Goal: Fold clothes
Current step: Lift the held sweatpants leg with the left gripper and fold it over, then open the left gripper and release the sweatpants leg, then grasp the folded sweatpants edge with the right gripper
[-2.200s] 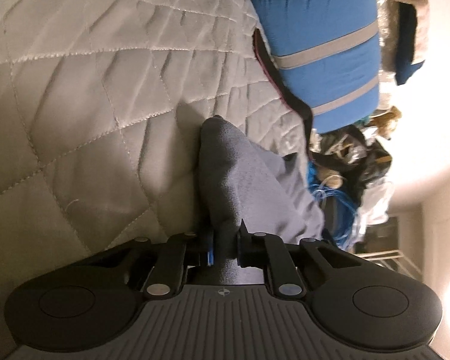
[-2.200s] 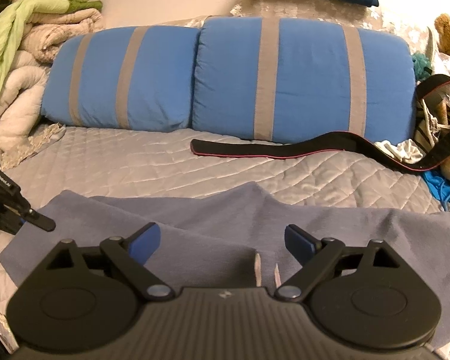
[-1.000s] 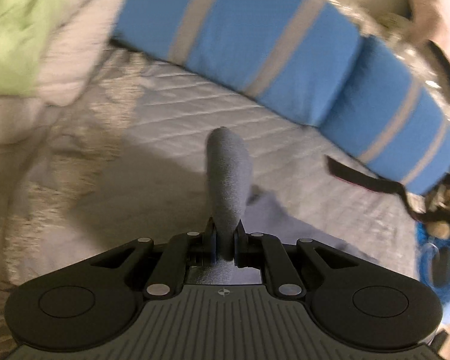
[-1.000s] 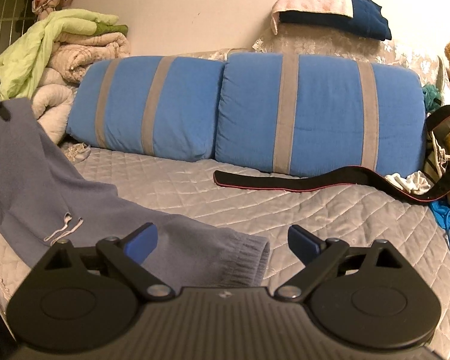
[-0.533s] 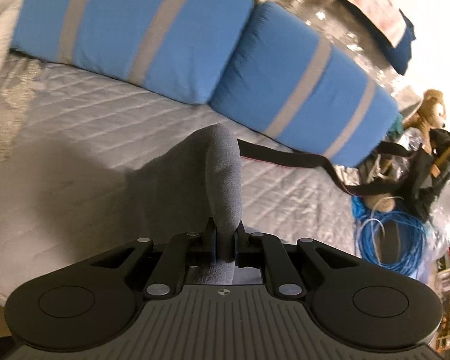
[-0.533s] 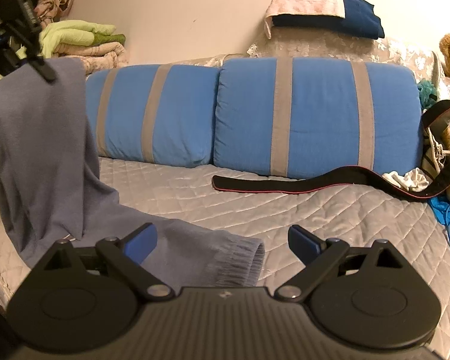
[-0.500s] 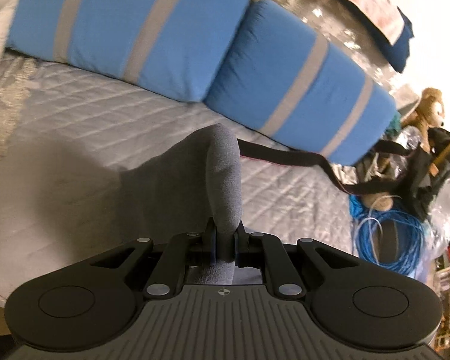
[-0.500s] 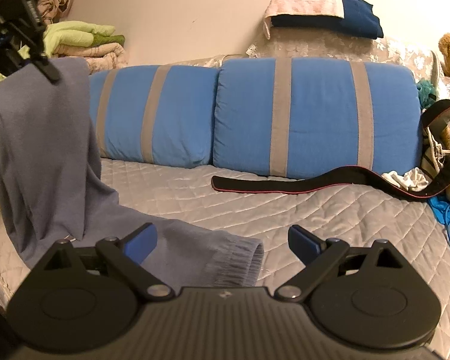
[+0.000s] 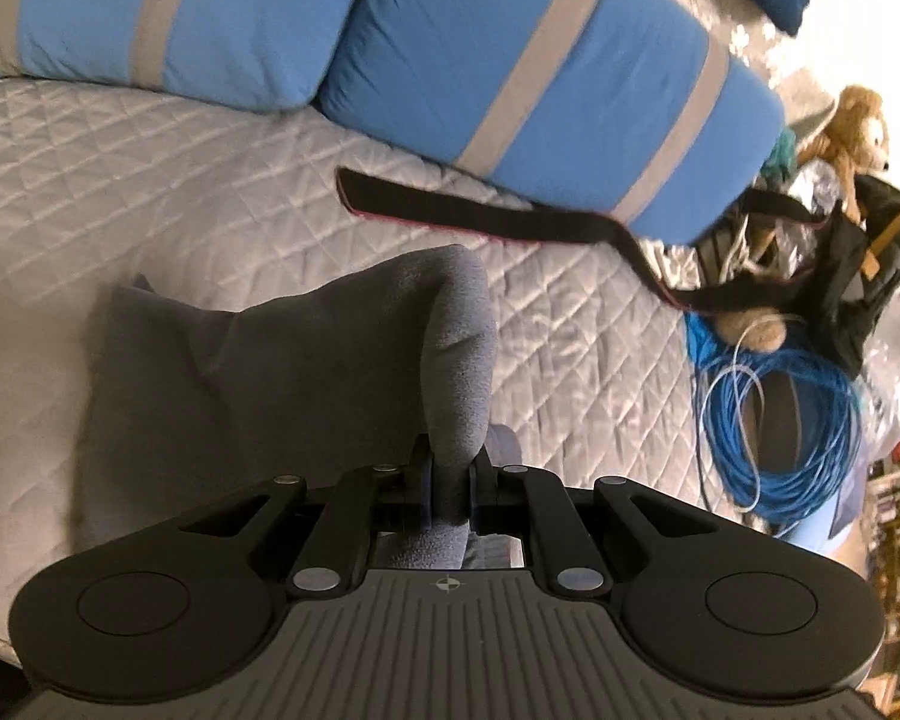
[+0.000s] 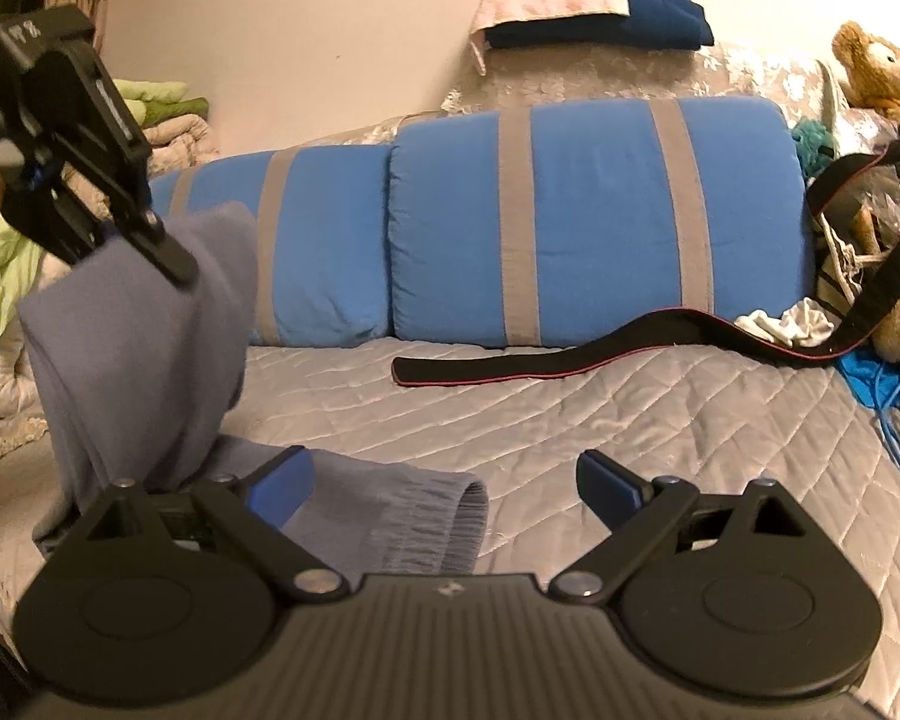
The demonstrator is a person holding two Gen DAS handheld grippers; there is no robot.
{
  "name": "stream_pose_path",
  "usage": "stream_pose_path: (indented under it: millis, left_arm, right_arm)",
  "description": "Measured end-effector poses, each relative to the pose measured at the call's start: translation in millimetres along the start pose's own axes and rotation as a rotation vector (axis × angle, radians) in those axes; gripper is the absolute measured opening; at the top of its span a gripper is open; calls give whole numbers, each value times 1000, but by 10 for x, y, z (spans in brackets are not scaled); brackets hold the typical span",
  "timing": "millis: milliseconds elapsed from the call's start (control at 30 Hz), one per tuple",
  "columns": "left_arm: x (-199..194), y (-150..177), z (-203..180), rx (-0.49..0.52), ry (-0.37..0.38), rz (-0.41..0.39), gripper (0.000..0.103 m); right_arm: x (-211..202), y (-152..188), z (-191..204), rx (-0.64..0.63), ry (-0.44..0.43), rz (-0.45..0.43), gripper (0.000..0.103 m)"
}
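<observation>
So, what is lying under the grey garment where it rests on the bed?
The grey garment rests on the quilted bedspread, one end lifted by the left gripper. Anything beneath the cloth is covered.

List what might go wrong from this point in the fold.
1. The left gripper pinches only one bunched spot of the grey sweatpants, so they may slip or fold crooked.
2. The right gripper is open above the cuff, leaving the lower end unpinned and free to drag.
</observation>
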State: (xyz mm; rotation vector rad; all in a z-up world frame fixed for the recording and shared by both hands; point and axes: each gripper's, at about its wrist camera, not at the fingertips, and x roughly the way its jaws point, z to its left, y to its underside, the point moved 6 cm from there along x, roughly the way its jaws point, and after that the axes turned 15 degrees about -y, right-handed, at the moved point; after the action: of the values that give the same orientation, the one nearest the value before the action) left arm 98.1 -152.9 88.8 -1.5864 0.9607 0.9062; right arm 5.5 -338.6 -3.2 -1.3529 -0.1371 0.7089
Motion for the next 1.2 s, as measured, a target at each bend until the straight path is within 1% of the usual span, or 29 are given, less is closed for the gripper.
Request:
stream_pose_path:
  millis: [233, 300, 333, 367, 400, 433, 567, 667, 733, 800, 900, 967, 1000, 1067, 1200]
  left_arm:
    - [401, 140, -266, 77, -17, 50, 11]
    - [521, 184, -336, 101, -5, 89, 17]
    - [568, 202, -363, 111, 8, 107, 22]
    - [585, 212, -382, 119, 35, 115, 26]
    - [586, 220, -400, 127, 72, 118, 28]
    - [570, 217, -402, 130, 102, 110, 32]
    - [429, 146, -306, 112, 188, 40, 46]
    - [320, 59, -122, 90, 210, -35, 46]
    - [267, 17, 62, 77, 193, -93, 47]
    - [242, -2, 283, 56, 155, -151, 47]
    - [260, 0, 591, 45, 81, -223, 47]
    - [278, 16, 801, 47, 28, -267, 47]
    - [301, 23, 897, 39, 22, -274, 47]
    - [371, 34, 1074, 9, 44, -262, 47]
    - [489, 72, 1371, -50, 87, -272, 47]
  right_arm:
    - [-12, -32, -138, 55, 1, -22, 99]
    - [-1, -23, -181, 70, 5, -18, 99]
    - [8, -14, -201, 78, 8, -14, 99]
    - [17, -6, -209, 80, 9, -9, 99]
    - [26, 2, -210, 79, 9, -4, 99]
    - [36, 10, -211, 78, 9, 0, 99]
    - [81, 42, -198, 75, -1, 22, 99]
    - [123, 67, -171, 81, -33, 39, 99]
    - [151, 84, -139, 81, -64, 51, 98]
    - [191, 104, -89, 86, -106, 69, 96]
    - [251, 135, -9, 97, -173, 97, 88]
    - [299, 159, 32, 113, -211, 118, 82]
    - [332, 174, 38, 129, -224, 131, 80]
    - [397, 205, 43, 164, -244, 156, 72]
    - [527, 272, 7, 232, -247, 197, 65]
